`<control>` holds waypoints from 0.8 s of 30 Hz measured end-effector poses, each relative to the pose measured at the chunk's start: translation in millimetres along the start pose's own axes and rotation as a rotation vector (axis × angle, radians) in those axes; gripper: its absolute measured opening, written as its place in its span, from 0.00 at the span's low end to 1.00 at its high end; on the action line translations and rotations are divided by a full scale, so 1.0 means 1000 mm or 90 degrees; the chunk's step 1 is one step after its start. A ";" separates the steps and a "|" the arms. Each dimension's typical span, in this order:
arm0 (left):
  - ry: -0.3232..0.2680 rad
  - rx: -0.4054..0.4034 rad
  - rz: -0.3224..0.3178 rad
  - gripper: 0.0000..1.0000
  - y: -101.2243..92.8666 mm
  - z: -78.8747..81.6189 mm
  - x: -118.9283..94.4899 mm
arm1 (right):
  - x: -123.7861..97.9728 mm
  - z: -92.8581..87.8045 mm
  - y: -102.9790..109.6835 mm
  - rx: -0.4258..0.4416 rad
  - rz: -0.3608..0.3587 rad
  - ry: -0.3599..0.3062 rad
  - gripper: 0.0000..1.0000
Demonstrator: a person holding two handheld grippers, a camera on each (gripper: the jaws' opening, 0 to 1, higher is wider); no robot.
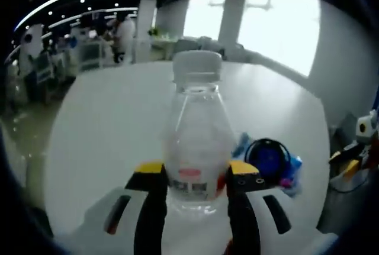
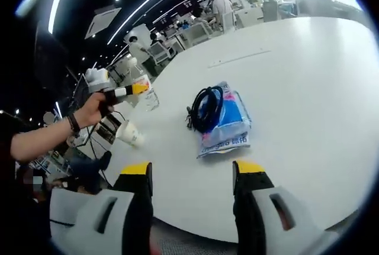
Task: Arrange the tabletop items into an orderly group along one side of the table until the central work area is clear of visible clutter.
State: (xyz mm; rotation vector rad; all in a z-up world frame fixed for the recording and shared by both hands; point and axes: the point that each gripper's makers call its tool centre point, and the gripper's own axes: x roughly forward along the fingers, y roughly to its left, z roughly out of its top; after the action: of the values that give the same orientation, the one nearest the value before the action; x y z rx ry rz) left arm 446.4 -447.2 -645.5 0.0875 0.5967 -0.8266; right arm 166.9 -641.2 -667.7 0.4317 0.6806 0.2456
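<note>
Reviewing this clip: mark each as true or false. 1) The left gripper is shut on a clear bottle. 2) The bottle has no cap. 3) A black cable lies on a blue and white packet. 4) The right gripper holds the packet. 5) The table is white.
1) True: the left gripper is shut on the bottle.
2) False: it has a white cap.
3) True: the cable lies on the packet.
4) False: the right gripper is open, short of the packet.
5) True: the table is white.
</note>
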 end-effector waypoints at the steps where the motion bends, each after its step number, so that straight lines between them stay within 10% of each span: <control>1: 0.001 -0.003 0.008 0.36 0.003 -0.001 0.000 | -0.001 -0.001 -0.002 0.003 -0.002 0.000 0.54; 24: 0.008 -0.048 0.083 0.36 0.049 -0.036 0.013 | 0.000 -0.002 -0.013 -0.002 -0.024 -0.010 0.58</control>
State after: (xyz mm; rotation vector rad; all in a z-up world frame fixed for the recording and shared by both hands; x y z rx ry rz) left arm 471.3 -412.2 -690.1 0.0623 0.6268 -0.6770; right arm 166.7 -652.4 -675.5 0.4161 0.6728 0.2072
